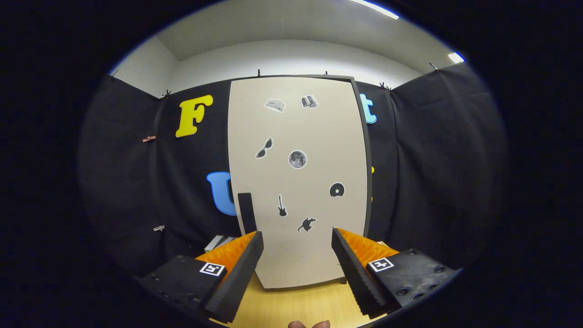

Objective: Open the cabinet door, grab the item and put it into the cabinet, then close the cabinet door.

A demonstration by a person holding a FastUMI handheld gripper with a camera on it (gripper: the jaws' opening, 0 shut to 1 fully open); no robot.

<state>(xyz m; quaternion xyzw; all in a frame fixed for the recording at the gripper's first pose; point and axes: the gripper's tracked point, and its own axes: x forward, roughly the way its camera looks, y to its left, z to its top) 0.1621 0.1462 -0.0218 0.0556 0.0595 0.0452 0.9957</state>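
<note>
Gripper at lower centre, jaws spread, nothing between them. Cabinet door mid-frame, closed, dark handle at its lower left.

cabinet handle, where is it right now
In the gripper view, the dark vertical handle sits at the lower left edge of the closed cabinet door, just above the left finger of the open gripper.
</note>
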